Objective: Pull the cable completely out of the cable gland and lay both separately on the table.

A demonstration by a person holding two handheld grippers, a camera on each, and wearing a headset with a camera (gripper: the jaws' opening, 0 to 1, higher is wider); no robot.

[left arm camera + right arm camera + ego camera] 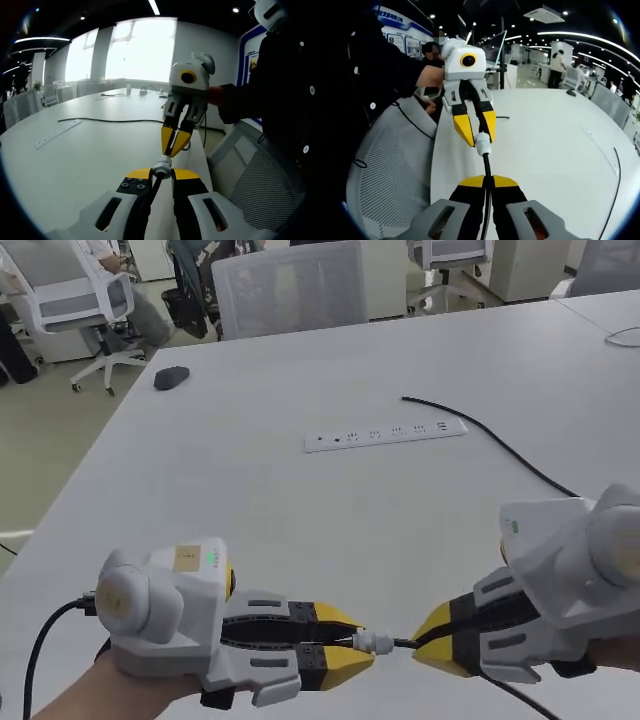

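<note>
Cable gland (372, 642) is up off the table (300, 520) near its front edge, pinched in the left gripper (352, 644), jaws nearly closed on it. Black cable (402, 644) runs out of the gland straight into the right gripper (425, 644), clamped tight. Tips face each other, close. Power strip (385, 433) well apart.

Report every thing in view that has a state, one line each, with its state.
left gripper: shut on the cable gland.
right gripper: shut on the cable, close beside the cable gland.
cable gland: held above the table, cable not yet pulled out.
cable: threaded through the cable gland, straight between the grippers.
power strip: lying flat on the table, untouched.
computer mouse: resting on the table, untouched.
</note>
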